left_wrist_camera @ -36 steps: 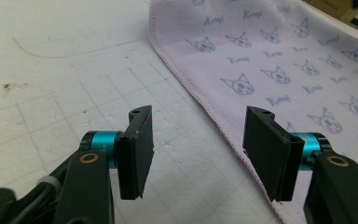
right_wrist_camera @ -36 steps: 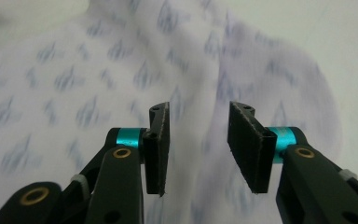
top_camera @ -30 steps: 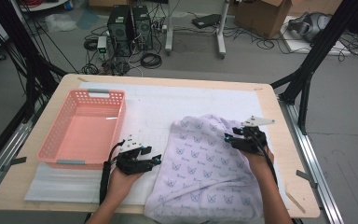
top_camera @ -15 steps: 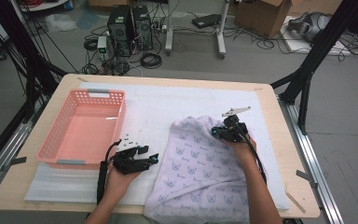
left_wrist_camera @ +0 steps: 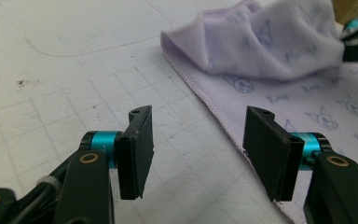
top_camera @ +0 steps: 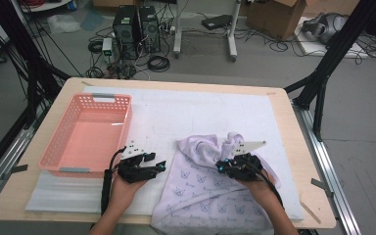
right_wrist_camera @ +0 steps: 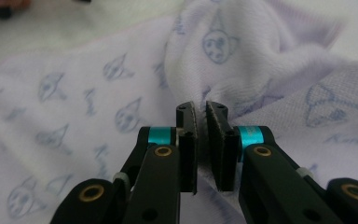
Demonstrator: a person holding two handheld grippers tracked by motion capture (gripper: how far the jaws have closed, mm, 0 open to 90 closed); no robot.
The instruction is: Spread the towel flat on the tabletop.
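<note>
While the person's left hand rested on the white mat near the tabletop's front edge, the left tongs stood apart with nothing between the pads, hovering just over the gridded mat and pointing toward the lavender cloth. In the left gripper view the hemmed edge of that cloth ran diagonally just beside the right-hand pad, and a bunched fold of it rose farther off. The cloth, printed with small cartoon faces and lettering, lay on the front right part of the mat, its near end reaching the tabletop's front edge and its far end gathered into a rumpled heap. The right tongs had just been closing: in the right gripper view the pads stood almost together, only a thin slit between them, with a pinch of the lavender fabric caught at their tips and the cloth creasing toward that spot. In the high view the right tongs sat on top of the cloth just in front of the heap, the right hand behind them. A pink basket stood on the left side of the mat, just beyond the left tongs and well apart from the cloth.
</note>
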